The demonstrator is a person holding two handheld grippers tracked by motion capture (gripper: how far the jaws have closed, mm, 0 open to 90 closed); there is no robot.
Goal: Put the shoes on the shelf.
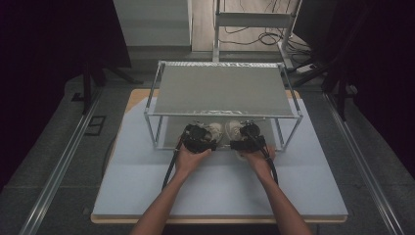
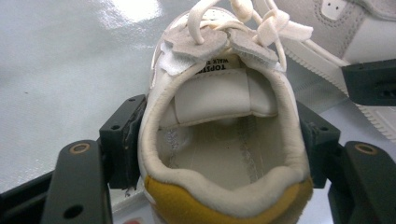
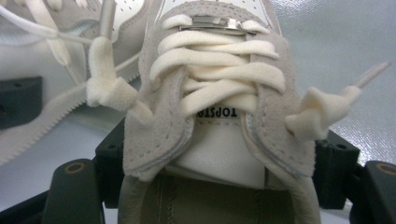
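Left gripper (image 2: pixel 219 154) clamps left sneaker (image 2: pixel 219 140) collar, right gripper (image 3: pixel 219 172) clamps right sneaker (image 3: pixel 219 93); heels toward person, toes pointing under wire shelf rack (image 1: pixel 222 88), probably for lower-tier placement.

1. In the high view the rack's top shelf (image 1: pixel 222 90) hides most of both shoes; only the left shoe (image 1: pixel 214 130) and right shoe (image 1: pixel 234 129) heels show at its front edge.
2. There, the left gripper (image 1: pixel 197 138) and right gripper (image 1: pixel 249 139) are too small and dark to show how their jaws stand.
3. In the left gripper view the picture's bottom edge cuts off the shoe's yellow heel patch (image 2: pixel 196 210).
4. In the right gripper view the tongue label (image 3: pixel 217 112) is partly covered by laces (image 3: pixel 219 65) and unreadable.
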